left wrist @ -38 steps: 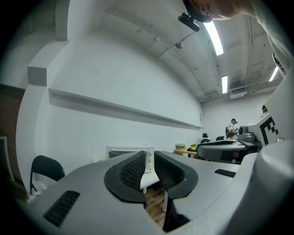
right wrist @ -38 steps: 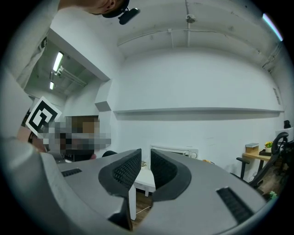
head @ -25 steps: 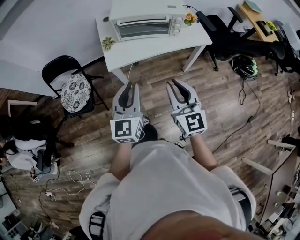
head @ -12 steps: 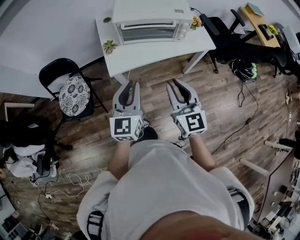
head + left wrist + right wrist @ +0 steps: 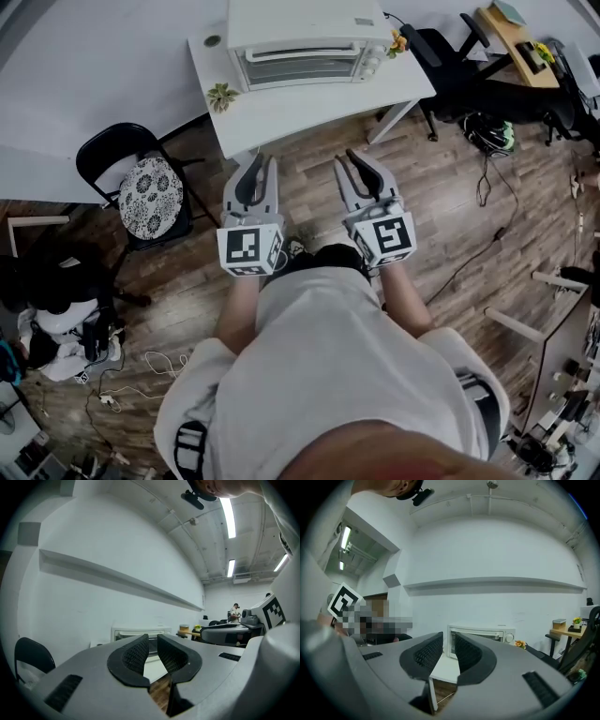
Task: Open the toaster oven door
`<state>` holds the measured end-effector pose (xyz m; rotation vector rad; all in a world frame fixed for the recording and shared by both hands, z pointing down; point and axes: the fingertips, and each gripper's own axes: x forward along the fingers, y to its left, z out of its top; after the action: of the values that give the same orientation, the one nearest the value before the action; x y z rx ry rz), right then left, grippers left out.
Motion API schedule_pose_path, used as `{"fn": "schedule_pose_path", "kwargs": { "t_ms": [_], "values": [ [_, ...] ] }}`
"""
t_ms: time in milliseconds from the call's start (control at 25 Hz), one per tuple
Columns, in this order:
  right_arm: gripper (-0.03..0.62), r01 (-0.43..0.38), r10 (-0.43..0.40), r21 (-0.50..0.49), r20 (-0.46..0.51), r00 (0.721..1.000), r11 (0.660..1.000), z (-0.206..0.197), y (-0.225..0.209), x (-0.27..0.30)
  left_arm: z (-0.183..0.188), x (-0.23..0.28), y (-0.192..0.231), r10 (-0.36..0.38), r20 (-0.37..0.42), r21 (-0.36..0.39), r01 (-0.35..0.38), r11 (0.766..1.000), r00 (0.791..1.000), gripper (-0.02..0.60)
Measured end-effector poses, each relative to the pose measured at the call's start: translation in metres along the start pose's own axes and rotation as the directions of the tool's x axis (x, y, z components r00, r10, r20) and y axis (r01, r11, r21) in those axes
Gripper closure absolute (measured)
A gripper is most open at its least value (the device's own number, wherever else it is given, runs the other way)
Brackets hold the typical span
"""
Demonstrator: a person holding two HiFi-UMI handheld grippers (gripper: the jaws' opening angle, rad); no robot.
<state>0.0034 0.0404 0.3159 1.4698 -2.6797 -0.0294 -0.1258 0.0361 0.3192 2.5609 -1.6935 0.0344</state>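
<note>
Oven: white toaster oven [image 5: 309, 37] at back of white surface [image 5: 319, 108], by the wall.
Door: door [image 5: 305, 66] shut, glass front facing the person; knobs [image 5: 376, 58] at its right end.
L tool [image 5: 255, 167]: held level over the wood floor [image 5: 450, 216], aimed at the surface's front edge, well apart from the oven. Jaws narrow, small gap, nothing btw them.
R tool [image 5: 360, 159]: beside L tool, same heading, also well apart from the oven. Jaws a bit wider, have just been opening, nothing btw them.
On surface: small plant [image 5: 222, 95] off the oven's front-left corner; flowers [image 5: 400, 42] at its right end.
Around: black chair [image 5: 150, 192] w/ patterned cushion at head view's left; black office chair [image 5: 459, 80] at its right.
</note>
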Motion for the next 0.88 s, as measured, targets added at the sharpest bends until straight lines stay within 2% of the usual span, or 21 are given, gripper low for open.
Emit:
{"fn": "schedule_pose_path", "kwargs": {
  "t_ms": [400, 880],
  "values": [
    [0.514, -0.006, 0.006, -0.003, -0.034, 0.999, 1.000, -0.009, -0.014, 0.012, -0.012, 0.007, 0.011, 0.020, -0.027, -0.034, -0.021, 0.999, 0.999, 0.526],
    [0.511, -0.040, 0.040, -0.005, -0.062, 0.997, 0.999, -0.017, -0.049, 0.065, -0.012, 0.057, 0.043, 0.058, -0.053, -0.028, -0.059, 0.998, 0.997, 0.526]
  ]
}}
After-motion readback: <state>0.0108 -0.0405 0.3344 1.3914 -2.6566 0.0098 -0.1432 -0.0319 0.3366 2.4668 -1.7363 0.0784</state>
